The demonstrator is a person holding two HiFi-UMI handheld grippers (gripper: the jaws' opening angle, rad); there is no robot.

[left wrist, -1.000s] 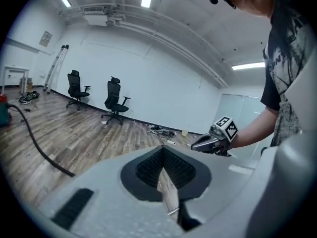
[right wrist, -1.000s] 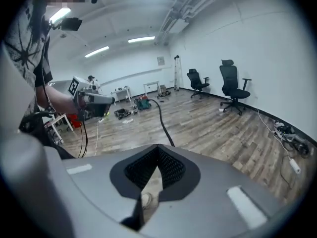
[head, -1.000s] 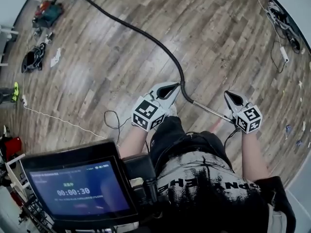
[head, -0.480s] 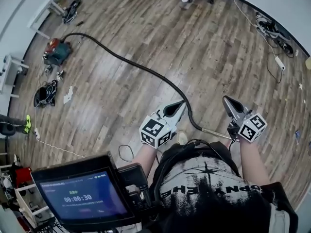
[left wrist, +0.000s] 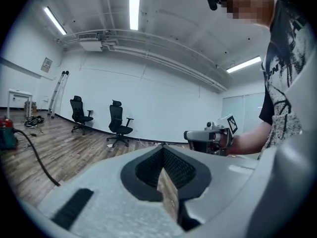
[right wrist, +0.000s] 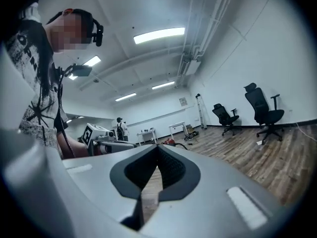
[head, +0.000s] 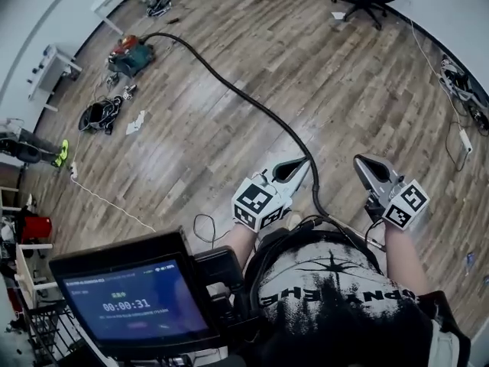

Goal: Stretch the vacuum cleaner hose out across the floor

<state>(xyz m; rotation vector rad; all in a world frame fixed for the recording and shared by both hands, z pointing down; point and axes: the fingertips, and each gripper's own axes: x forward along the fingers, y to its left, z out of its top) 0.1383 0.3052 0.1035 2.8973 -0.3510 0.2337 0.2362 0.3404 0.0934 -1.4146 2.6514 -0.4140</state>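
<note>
A black vacuum cleaner hose (head: 252,102) snakes over a wood-plank floor (head: 191,151), from the red-and-green canister (head: 130,54) at about ten o'clock in the head view to the operator's feet near five o'clock, where its end curls out of sight beneath the torso. The left gripper (head: 289,172) and the right gripper (head: 370,168) hover on either side of that near end, each with its jaws pressed together on nothing; both gripper views show dark, finely ridged pads meeting in a tight seam inside pale grey, matte shells. The hose already looks largely paid out, with one soft bend at mid-run and a tighter hook by the feet. Finishing well likely means opening one gripper, pinching the tube close to its free end, and drawing it low and steadily in line with the run, away from the canister, so the light canister is not dragged along. The hose appears slender, round and pliant; the planks carry a faint sheen.
</note>
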